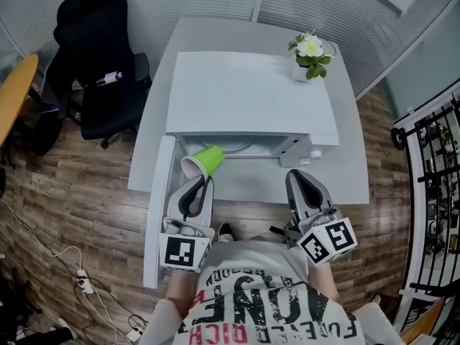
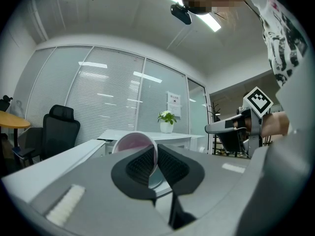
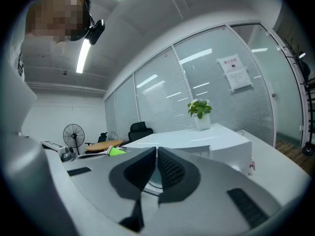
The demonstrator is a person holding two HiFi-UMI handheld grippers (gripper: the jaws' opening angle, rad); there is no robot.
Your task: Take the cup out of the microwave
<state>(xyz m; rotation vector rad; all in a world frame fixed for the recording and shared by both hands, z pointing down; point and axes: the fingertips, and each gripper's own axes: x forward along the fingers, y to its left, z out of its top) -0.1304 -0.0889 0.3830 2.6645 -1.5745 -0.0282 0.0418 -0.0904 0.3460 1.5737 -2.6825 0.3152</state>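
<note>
The white microwave (image 1: 251, 95) stands open on the desk (image 1: 356, 171). Just in front of its opening, centre left of the frame, the green cup (image 1: 207, 162) lies sideways, bottom toward the oven, its rim pinched in the jaws of the left gripper (image 1: 200, 184). The right gripper (image 1: 298, 182), lower right, is closed on nothing.

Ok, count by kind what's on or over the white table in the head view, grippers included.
microwave: 1
cup: 1
potted plant: 1
grippers: 2 (left gripper clamped on the cup's rim, right gripper closed and empty)
Total: 5
</note>
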